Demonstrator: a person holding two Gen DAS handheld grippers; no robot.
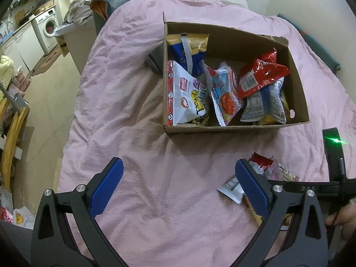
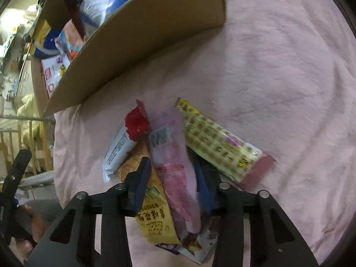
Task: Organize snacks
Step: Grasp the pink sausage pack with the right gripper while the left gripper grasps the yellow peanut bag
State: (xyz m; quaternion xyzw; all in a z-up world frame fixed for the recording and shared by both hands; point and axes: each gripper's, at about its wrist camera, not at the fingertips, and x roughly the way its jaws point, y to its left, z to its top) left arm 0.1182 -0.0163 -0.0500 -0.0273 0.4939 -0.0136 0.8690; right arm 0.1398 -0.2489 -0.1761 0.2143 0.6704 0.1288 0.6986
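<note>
Two sets of fingers are seen at work over the bed. The right gripper (image 2: 171, 184) is drawn in narrow around a pink packet (image 2: 175, 173), which lies lengthwise between the blue pads; whether the pads are already pressed onto it cannot be told through the blur. Under and beside that packet, a yellow packet (image 2: 153, 215), a white packet (image 2: 116, 150), a crumpled red wrapper (image 2: 135, 124) and a long checked bar (image 2: 222, 146) are piled loosely on the pink bedspread (image 2: 278, 66). The left gripper (image 1: 178, 187) is held wide apart above bare bedspread, nothing between its fingers, with the same small pile just beside its right finger. Further out, the cardboard box (image 1: 222, 131) is seen already well stocked: a white bag (image 1: 187, 95), a blue and gold bag (image 1: 189, 46), a red bag (image 1: 262, 73) and others. Most of the sorting is judged done; the small pile on the bed is what remains to be boxed.
</note>
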